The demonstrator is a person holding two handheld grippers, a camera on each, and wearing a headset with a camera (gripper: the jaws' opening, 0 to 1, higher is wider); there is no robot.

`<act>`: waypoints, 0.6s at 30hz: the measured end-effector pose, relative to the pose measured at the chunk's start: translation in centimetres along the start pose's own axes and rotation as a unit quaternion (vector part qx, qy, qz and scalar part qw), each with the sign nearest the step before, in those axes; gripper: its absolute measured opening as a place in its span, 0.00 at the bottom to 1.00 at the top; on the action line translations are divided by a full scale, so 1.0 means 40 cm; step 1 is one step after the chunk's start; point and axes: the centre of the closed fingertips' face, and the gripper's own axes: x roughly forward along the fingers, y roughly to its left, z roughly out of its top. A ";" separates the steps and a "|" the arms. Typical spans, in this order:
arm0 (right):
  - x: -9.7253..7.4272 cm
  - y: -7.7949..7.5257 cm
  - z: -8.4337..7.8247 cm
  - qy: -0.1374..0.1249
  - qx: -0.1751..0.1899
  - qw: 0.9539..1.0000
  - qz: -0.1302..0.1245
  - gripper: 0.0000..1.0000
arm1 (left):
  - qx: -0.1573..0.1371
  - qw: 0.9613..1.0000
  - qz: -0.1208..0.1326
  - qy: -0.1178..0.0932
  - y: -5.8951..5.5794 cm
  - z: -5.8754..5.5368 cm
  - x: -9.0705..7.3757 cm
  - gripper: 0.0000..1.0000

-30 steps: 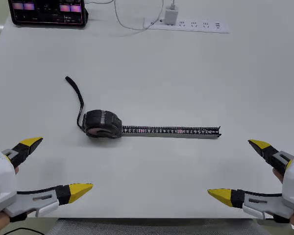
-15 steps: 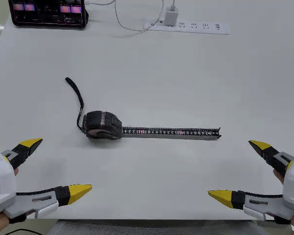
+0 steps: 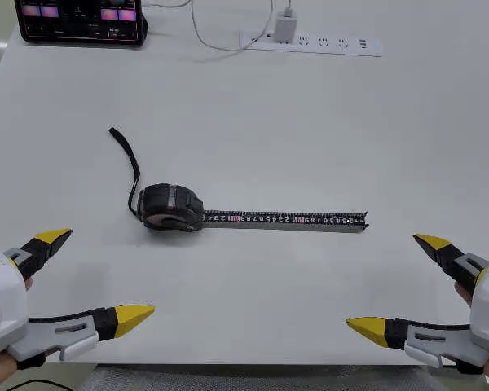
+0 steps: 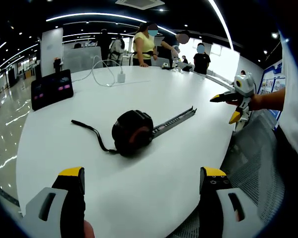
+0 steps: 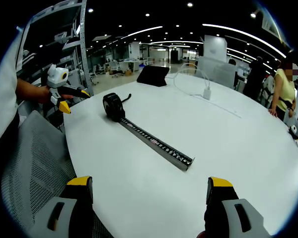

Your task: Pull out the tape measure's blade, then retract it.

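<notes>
1. Change vs. 1 s ago: none of note. The tape measure (image 3: pixel 170 208), blade (image 3: pixel 285 218) and strap (image 3: pixel 127 159) lie where they lay. The blade tip has not crept back toward the case (image 4: pixel 133 133). Any small offset btwn pics is camera drift.
2. Left tongs (image 3: pixel 102 274) and right tongs (image 3: pixel 390 282) are still spread wide, nothing held. They sit over the near edge of the counter (image 3: pixel 310 122), one toward each near corner. Neither touches the tape measure; both are well apart from it.
3. Tape measure pos.: the case lies on its side about mid-counter, somewhat toward the left edge. The blade lies flat on the surface, running toward the right edge, approx. parallel to the near edge. The strap trails toward the far-left corner.
4. Task meaning (judgement): the pull-out step looks complete. The blade is out and stays out w/o being held, so a lock or friction prob. holds it. The retract step is not yet begun. It prob. needs one set of tongs steadying the case while the lock is released.
5. Hard to make out: the lock/brake control on the case is too small to tell. Blade markings are too small to read. The end hook (image 3: pixel 363 220) is a small dark blob, shape unclear.
6. Cut off: the rear bodies of both tools run past the bottom of the head view. At the far edge, a power strip (image 3: pixel 310 41) shows in full, but a dark screen device (image 3: pixel 77 18) is cropped at the top.
</notes>
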 end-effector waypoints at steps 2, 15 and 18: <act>0.000 -0.001 0.000 0.000 0.000 1.000 -0.001 0.94 | 0.000 1.000 0.000 0.001 0.000 -0.001 0.000 0.94; 0.003 -0.002 0.006 -0.001 -0.002 1.000 0.000 0.94 | -0.004 1.000 0.000 -0.004 -0.003 0.006 0.005 0.94; 0.003 -0.003 0.007 -0.001 -0.002 1.000 0.000 0.94 | -0.007 1.000 0.001 -0.006 -0.001 0.010 0.008 0.94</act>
